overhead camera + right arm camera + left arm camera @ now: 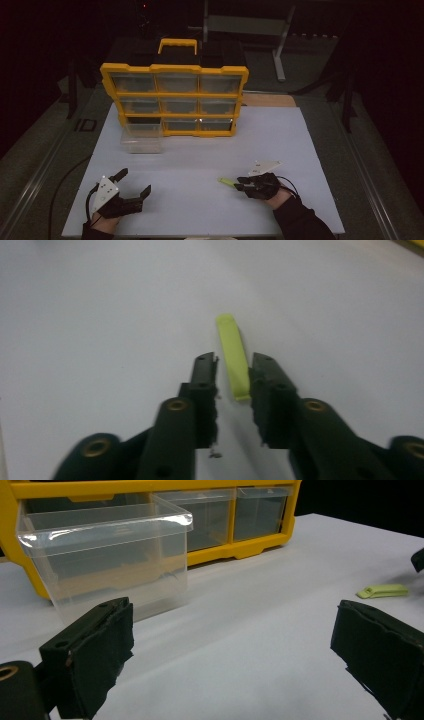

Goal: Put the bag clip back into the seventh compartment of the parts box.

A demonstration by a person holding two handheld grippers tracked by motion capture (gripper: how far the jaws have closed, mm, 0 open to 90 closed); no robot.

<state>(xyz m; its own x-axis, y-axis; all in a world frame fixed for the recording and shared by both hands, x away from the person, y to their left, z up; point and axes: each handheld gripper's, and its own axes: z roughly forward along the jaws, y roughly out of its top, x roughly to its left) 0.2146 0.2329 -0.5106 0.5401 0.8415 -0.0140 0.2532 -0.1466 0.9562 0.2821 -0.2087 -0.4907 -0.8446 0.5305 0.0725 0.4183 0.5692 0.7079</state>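
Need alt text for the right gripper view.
The right tool straddles the near end of a flat lime-green strip lying on the white table, its black jaws slightly apart on either side of it; whether they touch it is unclear.

In the left gripper view the yellow organizer runs off the top and left edges, and the right gripper shows as a mere dark sliver at the right edge. In the right gripper view, motion blur softens the lime-green strip, so whether the jaws touch it cannot be told, and its near end sits between them. In the high view, the room behind the organizer is too dark to read, and its drawers' contents cannot be made out.
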